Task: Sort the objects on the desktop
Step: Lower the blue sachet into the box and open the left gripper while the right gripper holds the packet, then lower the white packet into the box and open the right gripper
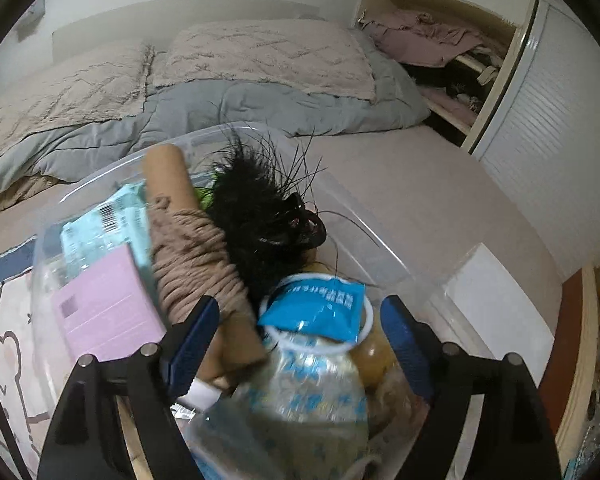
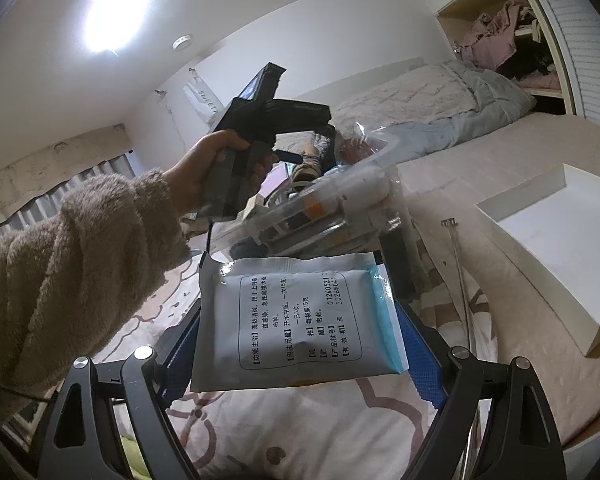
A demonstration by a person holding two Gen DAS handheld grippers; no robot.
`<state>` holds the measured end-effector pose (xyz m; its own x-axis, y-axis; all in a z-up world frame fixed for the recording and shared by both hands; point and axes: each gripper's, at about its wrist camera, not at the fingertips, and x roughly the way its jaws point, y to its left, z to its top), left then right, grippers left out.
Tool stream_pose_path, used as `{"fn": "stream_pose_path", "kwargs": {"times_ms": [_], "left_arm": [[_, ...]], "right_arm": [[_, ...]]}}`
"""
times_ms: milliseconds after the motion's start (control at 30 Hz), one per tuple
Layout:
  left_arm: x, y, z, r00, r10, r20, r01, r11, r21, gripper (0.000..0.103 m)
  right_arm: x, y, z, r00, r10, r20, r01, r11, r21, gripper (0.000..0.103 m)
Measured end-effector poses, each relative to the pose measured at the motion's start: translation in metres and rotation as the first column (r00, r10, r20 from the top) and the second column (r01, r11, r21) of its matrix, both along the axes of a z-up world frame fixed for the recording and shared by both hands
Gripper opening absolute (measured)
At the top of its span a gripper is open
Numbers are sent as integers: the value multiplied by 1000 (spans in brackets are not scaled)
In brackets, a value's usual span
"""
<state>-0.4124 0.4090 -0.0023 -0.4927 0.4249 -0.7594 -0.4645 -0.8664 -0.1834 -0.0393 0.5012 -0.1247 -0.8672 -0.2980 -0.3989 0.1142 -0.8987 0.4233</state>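
The right gripper [image 2: 300, 336] pinches a flat grey-white medicine sachet with black printed text and a teal edge [image 2: 296, 320] between its blue-padded fingers [image 2: 422, 356], the sachet held crosswise so its two side edges meet the pads. Below it lies a pale bedcover printed with brown cartoon outlines [image 2: 300, 432]. To the right, on the beige sheet of the bed [image 2: 480, 148], sits a shallow open white cardboard box [image 2: 556, 248], with a thin metal rod [image 2: 460, 268] lying between it and the gripper. Farther off, a hand in a fluffy beige sleeve [image 2: 204, 172] holds the left gripper [image 1: 300, 340] over a clear plastic storage bin [image 1: 364, 220]; its fingers [image 1: 400, 332] are spread wide with nothing pressed between them, above the bin's contents. Nearest in the bin is a crinkled clear printed packet [image 1: 300, 396], with a small blue foil sachet [image 1: 320, 308] lying on a white ring. To the left stand a cardboard tube wound with beige cord [image 1: 192, 256], a pink box [image 1: 104, 304] and a light teal box with a barcode [image 1: 104, 220]; a black feathery item [image 1: 256, 208] lies beyond. Far behind are grey bedding, beige pillows and an open wardrobe.
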Motion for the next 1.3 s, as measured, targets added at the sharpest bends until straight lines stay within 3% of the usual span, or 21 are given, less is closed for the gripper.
{"fn": "stream_pose_path", "kwargs": {"times_ms": [200, 400, 533, 733, 967, 1133, 1300], "left_arm": [[33, -35, 14, 1000, -18, -26, 20, 997, 80, 83], [81, -71, 21, 994, -48, -99, 59, 993, 103, 83], [111, -109, 20, 988, -44, -145, 63, 990, 128, 83], [138, -167, 5, 987, 3, -163, 23, 987, 159, 83], [153, -230, -11, 985, 56, -164, -29, 986, 166, 83], [161, -264, -22, 984, 83, -159, -54, 982, 178, 83], [167, -285, -34, 985, 90, -145, -62, 981, 183, 83]], "right_arm": [[-11, -5, 20, 999, 37, -33, -37, 999, 14, 88], [-37, -6, 42, 996, 67, -58, -67, 998, 16, 88], [-72, -5, 54, 997, 69, -29, -68, 997, 30, 88], [-127, -8, 70, 993, 113, 12, -113, 993, -26, 88], [-202, -8, 70, 985, 145, 98, -120, 968, -222, 88], [-244, -5, 50, 974, 119, 192, -40, 928, -370, 88], [-270, 0, 27, 959, 73, 273, 62, 889, -453, 88]]}}
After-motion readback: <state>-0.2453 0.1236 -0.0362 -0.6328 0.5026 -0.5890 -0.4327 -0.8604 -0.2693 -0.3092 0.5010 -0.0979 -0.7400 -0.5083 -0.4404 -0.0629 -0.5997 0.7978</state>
